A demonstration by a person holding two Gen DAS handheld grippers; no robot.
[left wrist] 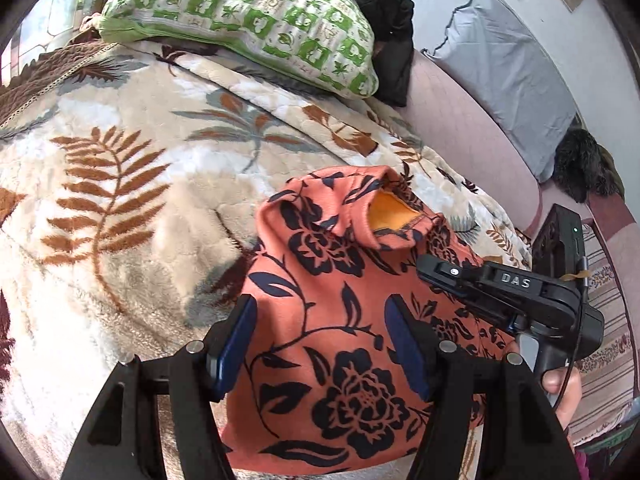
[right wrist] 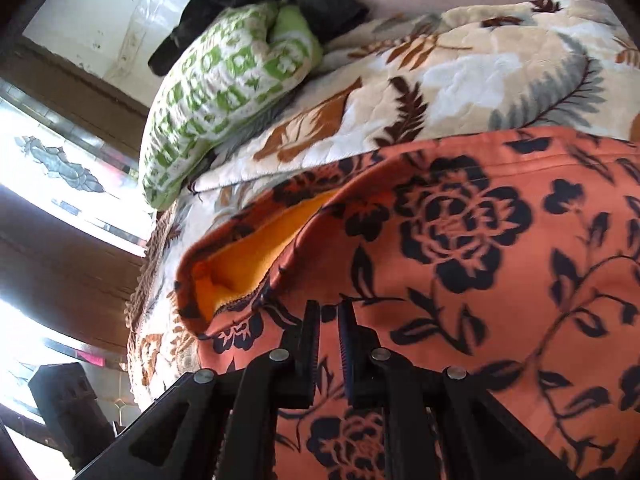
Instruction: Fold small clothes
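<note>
Garment: an orange top (left wrist: 332,340) with black flowers lies on the bed's blanket (left wrist: 120,200), at 5 o'clock in the left view; it fills the lower right of the right view (right wrist: 480,280).
Neck: its opening shows yellow lining (left wrist: 390,216), toward 12 o'clock of the top in the left view, at 9 o'clock in the right view.
Left tongs (left wrist: 320,344): released, jaws spread wide over the top's near part, pads apart from each other with cloth showing between them.
Right tongs (right wrist: 329,320): clenched, jaws almost together, tips low over the cloth just beside the neck; whether cloth is pinched cannot be told. In the left view they enter at 3 o'clock (left wrist: 430,270), a hand (left wrist: 560,392) on the handle.
Pillow (left wrist: 248,20): green and white, at 12 o'clock on the blanket, well apart from the top.
Dark clothing (left wrist: 384,12): behind the pillow.
</note>
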